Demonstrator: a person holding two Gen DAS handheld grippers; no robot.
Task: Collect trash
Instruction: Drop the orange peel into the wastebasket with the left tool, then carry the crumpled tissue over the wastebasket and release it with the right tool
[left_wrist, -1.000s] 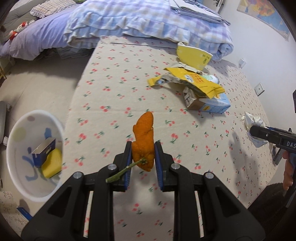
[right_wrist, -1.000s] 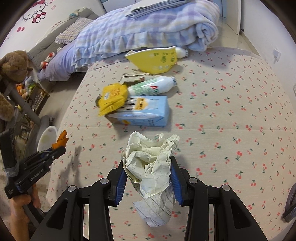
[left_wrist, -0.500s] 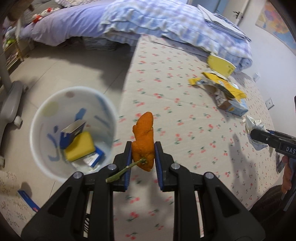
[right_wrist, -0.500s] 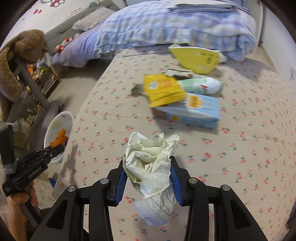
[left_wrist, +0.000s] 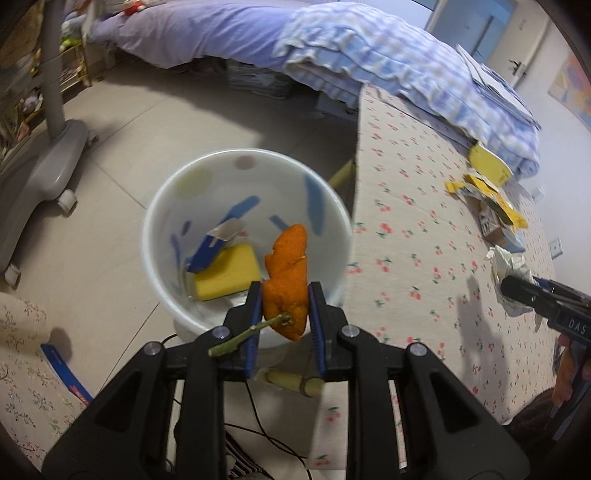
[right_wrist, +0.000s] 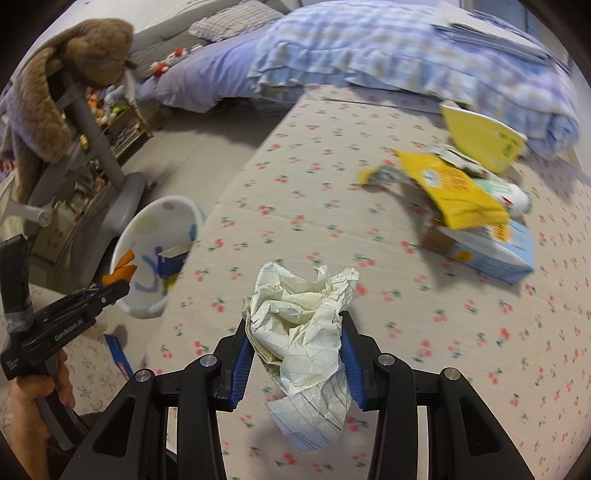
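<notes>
The trash on the cherry-print table (right_wrist: 369, 206) was handled in two pieces, and both looked very light. The larger piece, a crumpled paper (right_wrist: 303, 325), sat low in the middle of the right wrist view, clenched between the pads of the right gripper (right_wrist: 295, 354); it seemed soft and springy, so a hold across its thick middle was the safest, because a loose edge could tear or slip out. The smaller piece, an orange peel (left_wrist: 286, 284) with a green stem (left_wrist: 247, 334), was in the lower middle of the left wrist view, grasped at its lower half by the left gripper (left_wrist: 284, 321), in front of the white bin (left_wrist: 162, 206). The peel looked leathery, a little stiff, maybe slippery inside.
</notes>
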